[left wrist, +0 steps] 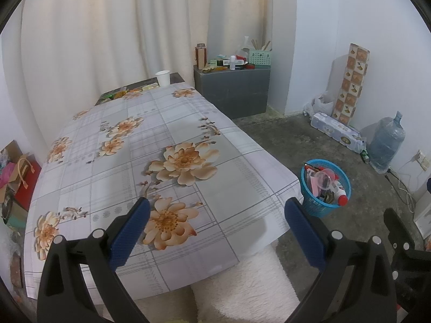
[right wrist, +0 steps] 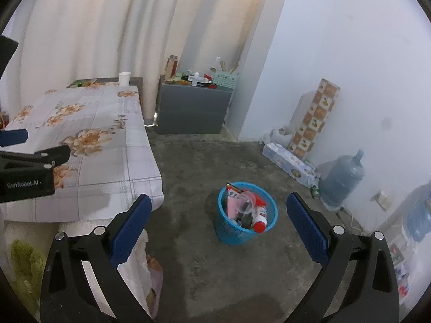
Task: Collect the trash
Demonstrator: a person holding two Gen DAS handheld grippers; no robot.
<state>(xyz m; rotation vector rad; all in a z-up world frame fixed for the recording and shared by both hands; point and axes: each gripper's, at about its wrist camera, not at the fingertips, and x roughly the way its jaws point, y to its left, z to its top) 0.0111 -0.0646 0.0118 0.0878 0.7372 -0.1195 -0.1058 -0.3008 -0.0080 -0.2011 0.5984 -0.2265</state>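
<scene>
A blue plastic trash basket (right wrist: 246,231) stands on the concrete floor right of the table; it also shows in the left wrist view (left wrist: 315,204). It holds wrappers, a clear cup and a white bottle with a red cap (right wrist: 260,222). My left gripper (left wrist: 216,212) is open and empty above the near end of the table with the floral cloth (left wrist: 129,158). My right gripper (right wrist: 219,210) is open and empty above the floor, just in front of the basket. A white paper cup (left wrist: 163,77) stands at the table's far end.
A grey cabinet (left wrist: 234,91) with clutter on top stands beyond the table by the curtain. A tiled box (right wrist: 313,118), a paper-roll pack (right wrist: 289,162) and a water jug (right wrist: 342,181) line the right wall. Bags (left wrist: 16,172) sit left of the table. A fluffy white seat (left wrist: 242,290) is below.
</scene>
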